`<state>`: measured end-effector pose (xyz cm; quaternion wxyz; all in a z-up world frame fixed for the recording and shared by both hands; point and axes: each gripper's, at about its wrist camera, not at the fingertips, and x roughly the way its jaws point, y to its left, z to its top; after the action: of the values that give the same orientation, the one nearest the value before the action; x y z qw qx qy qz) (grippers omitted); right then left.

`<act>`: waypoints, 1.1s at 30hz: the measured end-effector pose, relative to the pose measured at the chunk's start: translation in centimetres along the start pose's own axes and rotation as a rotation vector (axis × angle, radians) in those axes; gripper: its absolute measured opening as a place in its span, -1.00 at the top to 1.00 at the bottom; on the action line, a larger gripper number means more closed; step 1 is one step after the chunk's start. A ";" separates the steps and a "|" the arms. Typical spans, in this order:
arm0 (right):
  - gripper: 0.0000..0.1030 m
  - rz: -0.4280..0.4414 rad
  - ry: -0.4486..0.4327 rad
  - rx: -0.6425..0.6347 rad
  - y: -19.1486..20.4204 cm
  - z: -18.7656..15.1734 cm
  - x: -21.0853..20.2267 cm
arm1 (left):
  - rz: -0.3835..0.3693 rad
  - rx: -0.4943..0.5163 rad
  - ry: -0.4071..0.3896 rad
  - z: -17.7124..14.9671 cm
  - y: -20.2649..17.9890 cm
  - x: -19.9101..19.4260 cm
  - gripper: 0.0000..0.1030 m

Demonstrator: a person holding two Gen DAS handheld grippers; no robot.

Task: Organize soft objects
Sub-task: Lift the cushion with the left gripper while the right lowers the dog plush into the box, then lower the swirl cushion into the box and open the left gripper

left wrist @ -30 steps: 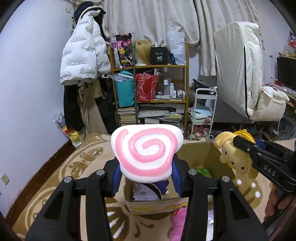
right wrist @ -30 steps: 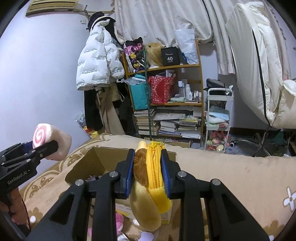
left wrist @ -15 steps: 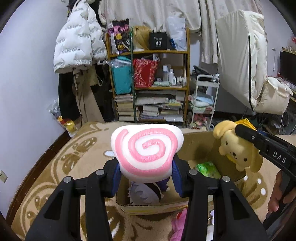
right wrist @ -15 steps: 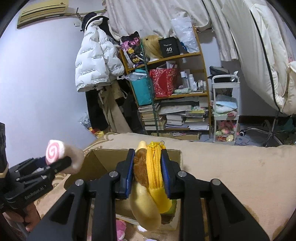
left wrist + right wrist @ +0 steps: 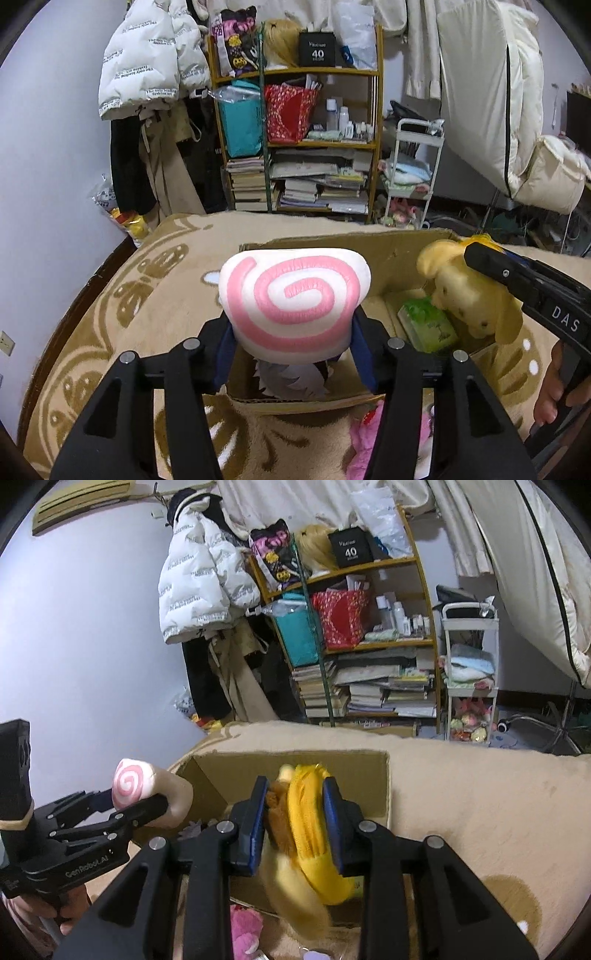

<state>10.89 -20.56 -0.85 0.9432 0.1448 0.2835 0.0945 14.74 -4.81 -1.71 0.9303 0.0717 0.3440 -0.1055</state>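
Observation:
My left gripper (image 5: pixel 291 339) is shut on a white plush roll with a pink swirl (image 5: pixel 291 299) and holds it over the near edge of an open cardboard box (image 5: pixel 332 242). The roll also shows in the right wrist view (image 5: pixel 147 792). My right gripper (image 5: pixel 295 812) is shut on a yellow dog plush (image 5: pixel 314 834), also seen in the left wrist view (image 5: pixel 469 291), above the box's (image 5: pixel 295 764) right side. Inside the box lie a green packet (image 5: pixel 426 325) and a grey-white plush (image 5: pixel 291 380).
The box sits on a beige patterned blanket (image 5: pixel 155 295). A pink plush (image 5: pixel 365 443) lies in front of the box. Behind stand a cluttered wooden shelf (image 5: pixel 303 140), a white trolley (image 5: pixel 410 173), hanging coats (image 5: pixel 147 74) and a cream mattress (image 5: pixel 487 92).
Both grippers have moved forward and lower toward the box, each still holding its plush. The box opening now fills more of both views.

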 end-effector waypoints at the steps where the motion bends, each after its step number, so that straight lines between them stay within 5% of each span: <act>1: 0.39 -0.002 0.006 -0.002 0.0 0.0 0.1 | 0.000 -0.004 0.009 0.0 0.1 0.1 -0.05; 15: 0.38 -0.010 0.019 -0.003 0.2 -0.1 -0.4 | 0.023 -0.004 0.054 -0.6 -0.3 0.5 -0.21; 20: 0.22 -0.003 0.021 0.008 0.1 -0.1 -0.5 | 0.016 -0.014 0.060 -0.6 -0.2 0.5 -0.29; 24: 0.19 -0.002 0.021 0.008 0.1 -0.1 -0.5 | 0.020 -0.025 0.029 -0.5 0.0 0.2 -0.58; 33: -0.31 -0.012 0.020 0.018 -0.2 -0.4 -0.3 | 0.028 0.018 -0.016 -0.5 -0.6 -1.4 -0.83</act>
<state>10.41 -20.75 -1.08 0.9396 0.1504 0.2948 0.0876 13.30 -5.05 -1.21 0.9336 0.0842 0.3347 -0.0961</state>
